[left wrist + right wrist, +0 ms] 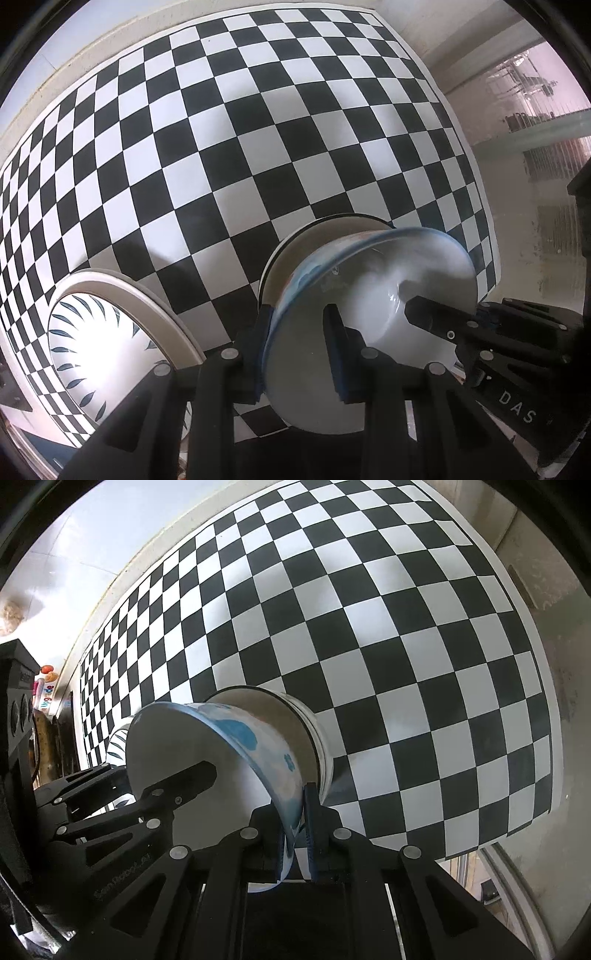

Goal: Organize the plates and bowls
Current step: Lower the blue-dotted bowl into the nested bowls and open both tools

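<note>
Both claws (301, 354) (295, 834) clamp bowl (369, 295) rim; checkered mat (258, 147) below

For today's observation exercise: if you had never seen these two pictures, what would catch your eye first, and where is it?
First, the black-and-white checkered mat filling most of both views. Next, the white bowl with blue patches, low in the middle, gripped at opposite rims by the left gripper and right gripper, over a plain bowl beneath it. Lastly, a leaf-patterned plate at the left view's lower left.
</note>
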The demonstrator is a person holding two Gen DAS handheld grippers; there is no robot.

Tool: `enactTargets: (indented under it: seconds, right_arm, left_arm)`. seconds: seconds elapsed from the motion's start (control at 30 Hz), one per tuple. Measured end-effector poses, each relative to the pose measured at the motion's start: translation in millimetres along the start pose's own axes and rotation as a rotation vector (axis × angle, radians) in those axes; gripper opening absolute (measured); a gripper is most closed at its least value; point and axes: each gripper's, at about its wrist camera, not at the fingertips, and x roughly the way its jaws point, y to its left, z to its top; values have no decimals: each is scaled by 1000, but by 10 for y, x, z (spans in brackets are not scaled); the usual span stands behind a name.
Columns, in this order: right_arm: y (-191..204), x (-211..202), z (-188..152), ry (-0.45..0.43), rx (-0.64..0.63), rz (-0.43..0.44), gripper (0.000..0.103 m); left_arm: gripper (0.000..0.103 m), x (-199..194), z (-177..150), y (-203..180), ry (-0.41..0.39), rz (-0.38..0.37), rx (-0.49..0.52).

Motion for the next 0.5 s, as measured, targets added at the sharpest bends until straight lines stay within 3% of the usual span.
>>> enactTargets:
  seconds: [0.5]
  right_arm:
    - [-56, -100, 0, 10, 11, 1, 14]
  left_arm:
    - [24, 6, 20, 47, 6, -4, -10]
